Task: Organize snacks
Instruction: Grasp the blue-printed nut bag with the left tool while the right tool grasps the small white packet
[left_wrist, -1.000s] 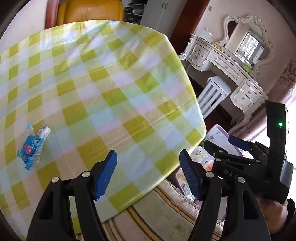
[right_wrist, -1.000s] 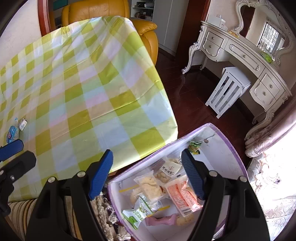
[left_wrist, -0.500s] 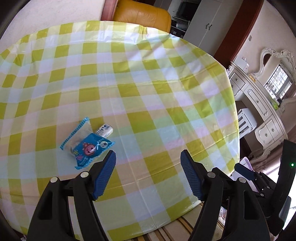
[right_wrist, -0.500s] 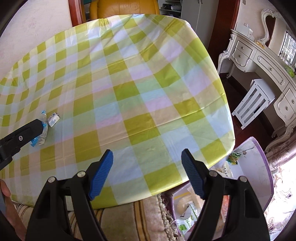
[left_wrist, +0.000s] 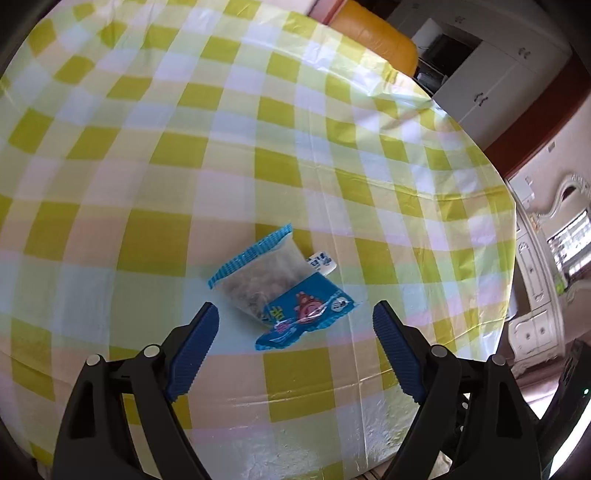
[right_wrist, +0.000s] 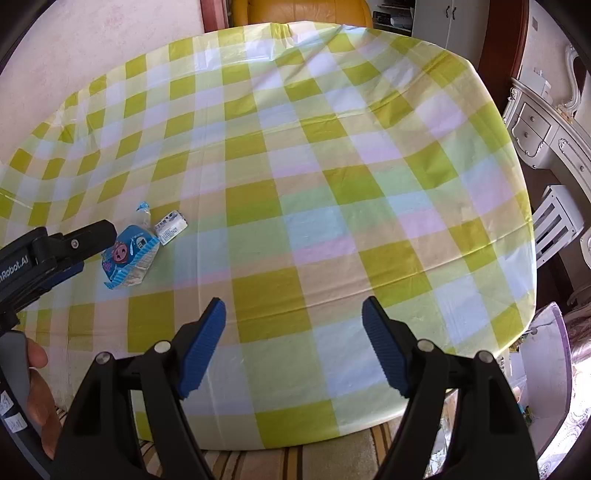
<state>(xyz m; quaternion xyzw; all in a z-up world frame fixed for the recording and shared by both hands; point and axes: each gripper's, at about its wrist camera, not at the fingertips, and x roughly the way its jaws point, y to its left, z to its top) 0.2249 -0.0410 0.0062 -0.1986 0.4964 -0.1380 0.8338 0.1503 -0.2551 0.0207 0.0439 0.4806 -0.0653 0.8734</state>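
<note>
Bright daylight enters from the window (left_wrist: 569, 247) at right, blowing out that edge, while the checked tablecloth (right_wrist: 295, 206) stays evenly lit, sharp, and strongly bowed by fisheye distortion.

A yellow-green checked tablecloth (right_wrist: 332, 192) covers the table, with what looks like an orange armchair (left_wrist: 376, 40) behind.

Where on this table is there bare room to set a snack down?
Nearly all the checked tablecloth is bare, from the blue snack packet across to the far and right edges. The only crowding: that packet, the small white packet touching it, and the left tongs.
</note>
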